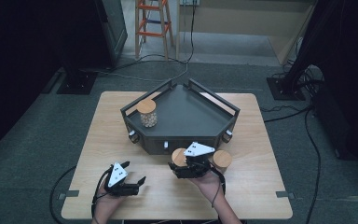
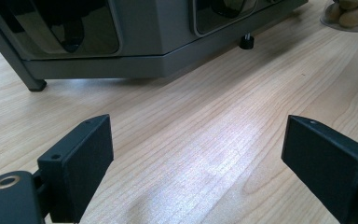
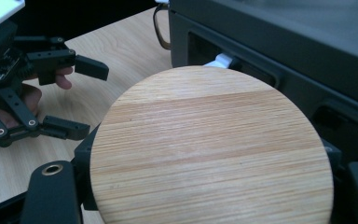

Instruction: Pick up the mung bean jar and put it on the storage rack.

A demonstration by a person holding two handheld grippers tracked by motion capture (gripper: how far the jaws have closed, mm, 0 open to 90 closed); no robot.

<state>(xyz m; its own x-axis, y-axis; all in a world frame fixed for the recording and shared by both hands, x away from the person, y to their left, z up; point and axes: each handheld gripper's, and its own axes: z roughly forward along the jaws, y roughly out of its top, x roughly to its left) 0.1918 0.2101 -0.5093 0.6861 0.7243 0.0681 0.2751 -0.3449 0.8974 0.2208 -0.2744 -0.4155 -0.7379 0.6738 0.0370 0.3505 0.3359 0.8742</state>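
Observation:
A dark grey five-sided railed tray (image 1: pixel 191 116) stands on short feet in the middle of the wooden table (image 1: pixel 256 196). On its left part stands a glass jar (image 1: pixel 147 113) with a wooden lid and pale round pieces inside. Two more wooden-lidded jars stand in front of the tray. My right gripper (image 1: pixel 181 167) is shut on the left one (image 1: pixel 179 155); in the right gripper view its round lid (image 3: pixel 209 149) sits between the black jaws. The other jar (image 1: pixel 222 160) stands free to its right. My left gripper (image 1: pixel 134 171) hovers open over bare table, jaws wide apart (image 2: pixel 198 144).
The tray's front wall (image 2: pixel 158 51) and foot are just ahead of the left gripper. A jar base (image 2: pixel 352 14) shows far right. An orange step ladder (image 1: pixel 154 23) and cables lie on the floor beyond the table.

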